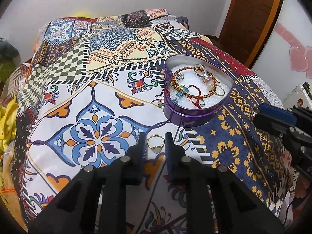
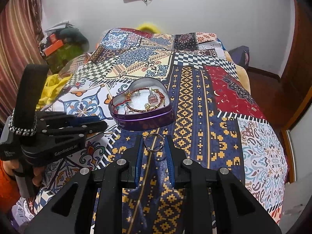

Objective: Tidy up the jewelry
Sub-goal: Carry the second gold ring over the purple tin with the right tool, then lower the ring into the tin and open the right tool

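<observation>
A purple heart-shaped tin (image 1: 187, 117) (image 2: 144, 120) stands on the patterned cloth and holds bracelets, rings and a small bottle charm on white padding. A gold ring (image 1: 155, 143) lies flat on the cloth between the fingers of my left gripper (image 1: 155, 139), which is open around it without touching. A silver ring (image 2: 154, 142) lies on the blue part of the cloth between the fingers of my right gripper (image 2: 154, 143), also open. The right gripper shows at the right edge of the left wrist view (image 1: 273, 120); the left gripper shows at the left of the right wrist view (image 2: 78, 125).
The patchwork cloth (image 1: 101, 89) covers a raised surface that drops off at its edges. Yellow fabric (image 2: 51, 89) and clutter (image 2: 58, 44) lie to the left. A wooden door (image 1: 251, 15) and a white cabinet (image 1: 292, 39) stand at the right.
</observation>
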### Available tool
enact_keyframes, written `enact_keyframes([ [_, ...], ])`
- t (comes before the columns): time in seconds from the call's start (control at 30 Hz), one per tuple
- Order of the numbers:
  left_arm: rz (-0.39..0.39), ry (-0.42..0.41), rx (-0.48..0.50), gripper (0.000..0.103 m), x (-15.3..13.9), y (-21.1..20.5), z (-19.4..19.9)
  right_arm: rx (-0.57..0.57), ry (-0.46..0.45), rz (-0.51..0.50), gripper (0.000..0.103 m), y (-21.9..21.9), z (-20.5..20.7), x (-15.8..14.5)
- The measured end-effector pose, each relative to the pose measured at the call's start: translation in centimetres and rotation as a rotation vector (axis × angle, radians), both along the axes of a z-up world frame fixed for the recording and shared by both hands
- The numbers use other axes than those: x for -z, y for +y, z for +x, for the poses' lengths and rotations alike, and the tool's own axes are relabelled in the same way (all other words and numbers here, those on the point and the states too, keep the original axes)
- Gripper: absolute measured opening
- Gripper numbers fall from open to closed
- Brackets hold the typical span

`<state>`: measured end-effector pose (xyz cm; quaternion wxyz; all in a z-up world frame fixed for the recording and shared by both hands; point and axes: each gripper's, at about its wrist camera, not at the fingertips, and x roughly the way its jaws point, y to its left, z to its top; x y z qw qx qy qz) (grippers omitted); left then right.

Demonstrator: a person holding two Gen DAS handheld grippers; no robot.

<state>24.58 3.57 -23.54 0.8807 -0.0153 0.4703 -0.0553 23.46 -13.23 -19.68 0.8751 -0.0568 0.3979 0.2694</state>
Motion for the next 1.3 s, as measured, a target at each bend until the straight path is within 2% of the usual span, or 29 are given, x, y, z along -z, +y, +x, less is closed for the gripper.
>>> enact_keyframes([
  [0.27, 0.008, -0.036, 0.021, 0.017, -1.2, -0.3, -1.3, 0.007, -0.014, 0.007, 0.020, -0.2, 0.3, -0.6],
  [0.73, -0.033, -0.172, 0.056, 0.017, -6.7, -2.1, -0.7, 0.019, -0.071, 0.038, 0.020, 0.0, 1.8, -2.9],
  [1.0, -0.041, -0.190, 0.084, 0.017, -7.0, -2.8, 0.6, 0.009, -0.085, 0.038, 0.020, 0.7, 2.9, -3.3],
  [1.3, -0.101, -0.141, 0.101, 0.017, -5.5, -2.5, 3.0, -0.002, -0.034, 0.014, 0.020, 1.3, 4.7, -1.7],
])
